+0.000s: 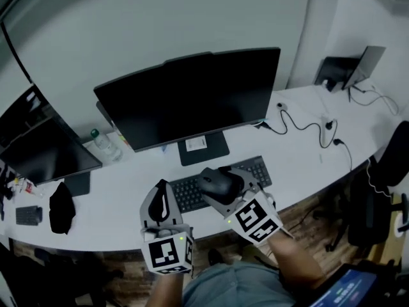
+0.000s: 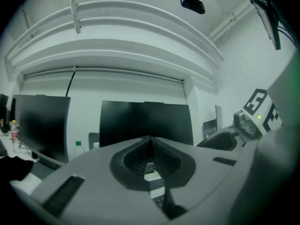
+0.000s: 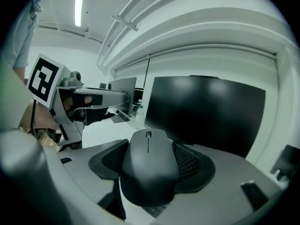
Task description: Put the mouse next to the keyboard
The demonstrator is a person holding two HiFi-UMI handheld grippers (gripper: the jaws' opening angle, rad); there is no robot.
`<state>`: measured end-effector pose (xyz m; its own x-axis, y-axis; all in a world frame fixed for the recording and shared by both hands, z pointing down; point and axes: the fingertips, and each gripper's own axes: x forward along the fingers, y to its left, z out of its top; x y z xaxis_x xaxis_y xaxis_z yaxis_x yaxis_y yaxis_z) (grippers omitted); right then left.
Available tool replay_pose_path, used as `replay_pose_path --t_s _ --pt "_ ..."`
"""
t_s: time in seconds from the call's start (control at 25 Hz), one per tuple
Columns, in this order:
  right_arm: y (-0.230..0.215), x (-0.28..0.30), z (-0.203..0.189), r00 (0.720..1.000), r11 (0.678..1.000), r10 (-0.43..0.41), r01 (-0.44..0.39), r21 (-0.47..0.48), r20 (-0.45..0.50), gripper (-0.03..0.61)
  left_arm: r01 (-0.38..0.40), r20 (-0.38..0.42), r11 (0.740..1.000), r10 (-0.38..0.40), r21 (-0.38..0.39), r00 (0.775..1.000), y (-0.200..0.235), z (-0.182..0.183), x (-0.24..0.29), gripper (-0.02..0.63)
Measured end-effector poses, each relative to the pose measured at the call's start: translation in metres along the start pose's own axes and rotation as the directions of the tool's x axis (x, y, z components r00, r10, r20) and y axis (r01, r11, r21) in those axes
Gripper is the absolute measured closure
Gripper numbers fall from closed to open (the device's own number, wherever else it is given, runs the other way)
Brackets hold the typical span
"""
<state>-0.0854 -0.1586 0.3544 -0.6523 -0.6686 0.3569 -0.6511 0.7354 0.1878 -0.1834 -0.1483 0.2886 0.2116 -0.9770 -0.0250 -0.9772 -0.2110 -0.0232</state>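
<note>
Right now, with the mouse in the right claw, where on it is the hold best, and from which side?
By its two long flanks, coming in from the tail end, as the right claw has it now. The mouse is narrower across its sides, and the pads sit on both; its domed top would probably slip.

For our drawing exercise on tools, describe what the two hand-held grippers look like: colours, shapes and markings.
The left gripper and right gripper have light grey bodies with curved jaws lined by black ribbed pads. Each carries a white cube printed with black square markers, with a small green light beside it.
</note>
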Motion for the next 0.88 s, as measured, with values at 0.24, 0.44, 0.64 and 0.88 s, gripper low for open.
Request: replay_pose_path --t_s 0.24,0.44,0.64,0.88 --pt "-0.083 -0.067 -0.050 0.973 0.973 -0.214 0.220 0.075 -0.083 0.273 0.212 -0.012 0.977 -0.212 -0.019 0.977 -0.095 -0.002 0.052 0.609" --pt "-0.139 -0.128 -0.086 0.917 0.912 -0.372 0.389 0.128 -0.142 0.273 0.362 -0.019 0.931 -0.363 -0.048 0.932 -0.171 -0.008 0.077 0.609" --pt "-0.167 -0.161 -0.105 0.881 0.874 -0.437 0.463 0.148 -0.180 0.273 0.435 -0.034 0.899 -0.437 -0.055 0.899 -0.213 -0.011 0.091 0.609" --pt "-0.186 -0.162 -0.119 0.875 0.865 -0.443 0.474 0.164 -0.196 0.273 0.441 -0.038 0.897 -0.442 -0.039 0.896 -0.227 -0.016 0.112 0.609"
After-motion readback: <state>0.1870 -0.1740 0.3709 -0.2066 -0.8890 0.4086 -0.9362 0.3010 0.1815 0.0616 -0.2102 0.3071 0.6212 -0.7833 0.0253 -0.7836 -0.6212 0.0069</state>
